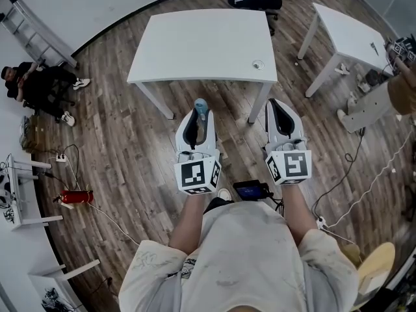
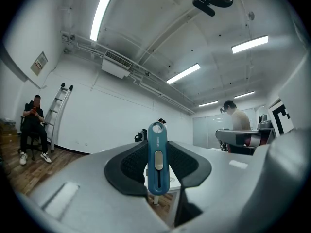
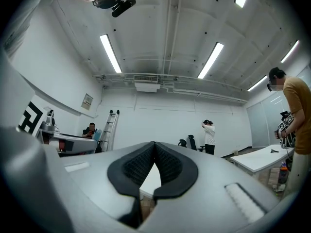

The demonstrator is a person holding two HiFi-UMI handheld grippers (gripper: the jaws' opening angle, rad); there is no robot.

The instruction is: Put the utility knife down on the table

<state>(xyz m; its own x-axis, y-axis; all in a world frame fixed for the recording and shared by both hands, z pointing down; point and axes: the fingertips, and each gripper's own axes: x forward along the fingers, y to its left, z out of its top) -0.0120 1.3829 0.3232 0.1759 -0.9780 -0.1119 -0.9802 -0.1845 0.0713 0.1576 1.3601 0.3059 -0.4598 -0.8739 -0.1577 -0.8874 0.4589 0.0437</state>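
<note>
A teal utility knife [image 1: 201, 108] stands upright between the pads of my left gripper [image 1: 198, 114], its ringed end sticking out past the fingertips. In the left gripper view the knife [image 2: 158, 161] fills the gap between the black pads, with its slider facing the camera, and the left gripper [image 2: 158, 147] is shut on it. My right gripper [image 1: 278, 106] is held level beside it; its pads meet at the tips with nothing between them, as the right gripper view [image 3: 154, 145] shows. Both grippers are short of the near edge of a bare white table [image 1: 195, 44].
A second white table [image 1: 348, 31] stands at the right, with a standing person [image 1: 402, 86] beside it. A seated person [image 1: 29, 83] and a ladder [image 1: 36, 31] are at the left wall. A red extinguisher [image 1: 77, 197] and cables lie on the wooden floor.
</note>
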